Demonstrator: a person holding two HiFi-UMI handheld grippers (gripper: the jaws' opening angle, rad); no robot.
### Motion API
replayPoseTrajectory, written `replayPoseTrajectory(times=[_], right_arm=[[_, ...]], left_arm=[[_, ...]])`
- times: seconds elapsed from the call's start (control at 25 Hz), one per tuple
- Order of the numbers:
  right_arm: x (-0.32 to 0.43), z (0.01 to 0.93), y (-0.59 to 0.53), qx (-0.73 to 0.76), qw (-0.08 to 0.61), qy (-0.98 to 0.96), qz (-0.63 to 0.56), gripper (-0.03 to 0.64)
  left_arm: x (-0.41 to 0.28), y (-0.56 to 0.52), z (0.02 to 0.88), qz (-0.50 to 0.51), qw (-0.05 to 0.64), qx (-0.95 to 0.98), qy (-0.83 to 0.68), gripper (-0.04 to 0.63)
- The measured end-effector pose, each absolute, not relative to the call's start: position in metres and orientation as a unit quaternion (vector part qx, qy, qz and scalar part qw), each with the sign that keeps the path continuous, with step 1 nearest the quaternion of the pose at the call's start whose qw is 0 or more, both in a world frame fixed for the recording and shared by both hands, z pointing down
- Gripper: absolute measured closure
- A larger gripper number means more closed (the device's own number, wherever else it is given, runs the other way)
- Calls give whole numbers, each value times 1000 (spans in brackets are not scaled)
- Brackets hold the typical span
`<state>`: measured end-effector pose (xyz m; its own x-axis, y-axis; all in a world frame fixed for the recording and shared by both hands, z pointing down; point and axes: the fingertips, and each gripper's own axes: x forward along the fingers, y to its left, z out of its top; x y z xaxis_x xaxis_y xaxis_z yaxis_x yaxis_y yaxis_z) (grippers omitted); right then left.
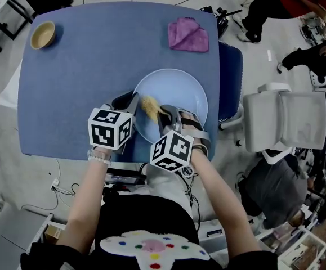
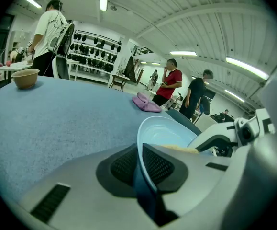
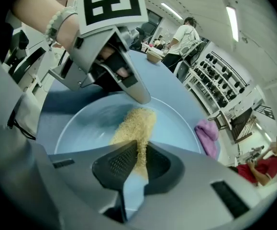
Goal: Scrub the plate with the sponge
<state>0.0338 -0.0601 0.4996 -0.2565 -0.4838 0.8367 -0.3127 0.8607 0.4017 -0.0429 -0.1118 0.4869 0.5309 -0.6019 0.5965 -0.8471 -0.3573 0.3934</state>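
The scrubbing step is on: the left gripper (image 2: 139, 166) pinches the round pale-blue plate's (image 1: 179, 88) rim, the right gripper (image 3: 137, 163) squeezes the thin yellow sponge (image 3: 136, 121) on the plate, and next it likely needs rubbing around.

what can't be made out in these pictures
Head view: parts of the plate's near rim, hidden under the left gripper and right gripper.
Right gripper view: the plate surface under the sponge, covered by it.
Left gripper view: the bowl's inside, hidden by its own wall.
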Motion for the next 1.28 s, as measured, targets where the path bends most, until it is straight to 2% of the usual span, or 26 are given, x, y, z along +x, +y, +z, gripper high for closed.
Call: replayPoseTrajectory(times=[0.56, 1.28], right_arm=[[40, 502, -8, 194, 562, -801, -67, 575], [94, 503, -75, 273, 583, -763, -60, 574]], left_arm=[[-43, -111, 487, 178, 344, 805, -450, 552], [-42, -111, 487, 179, 343, 805, -450, 552]])
